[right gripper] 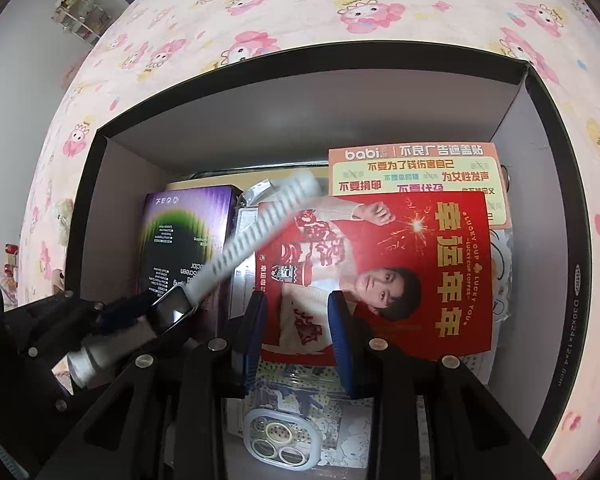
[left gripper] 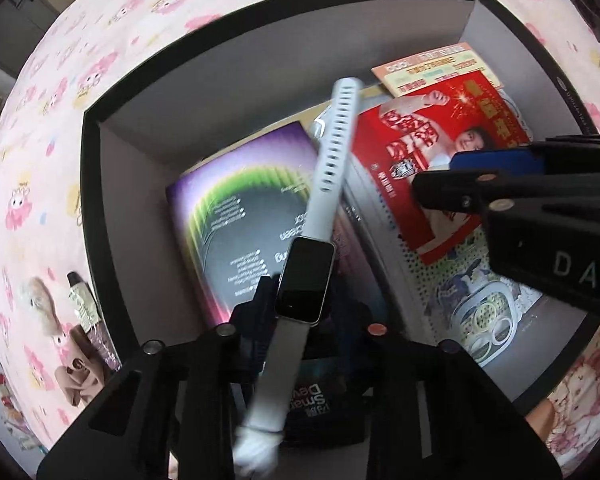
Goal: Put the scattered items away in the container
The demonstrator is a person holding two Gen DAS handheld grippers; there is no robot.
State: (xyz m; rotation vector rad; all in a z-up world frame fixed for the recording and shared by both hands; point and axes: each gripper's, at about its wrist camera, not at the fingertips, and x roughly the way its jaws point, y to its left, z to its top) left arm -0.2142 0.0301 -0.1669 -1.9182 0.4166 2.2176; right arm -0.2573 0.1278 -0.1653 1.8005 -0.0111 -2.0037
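Your left tool (left gripper: pixel 300 300) sits at the bottom centre of its own view, its fingers narrow around the dark face of the smartwatch (left gripper: pixel 305 280). Blur hides the pads, so a firm pinch or only a loose one is hard to tell. The white strap sticks up toward the middle of the frame, over the purple box (left gripper: pixel 236 216) lying inside the black container (left gripper: pixel 90 200).

You look to be at the release step: the watch hangs above the container's contents and wants lowering a little, then a clean opening.

Your right tool (right gripper: pixel 296 336) hovers empty, partly open, over the red card (right gripper: pixel 420 260), close beside the left one; mind them touching.

Farther up, a bare grey strip of floor runs below the far wall. Beyond the rim lies the pink patterned bedsheet (right gripper: pixel 300 8).
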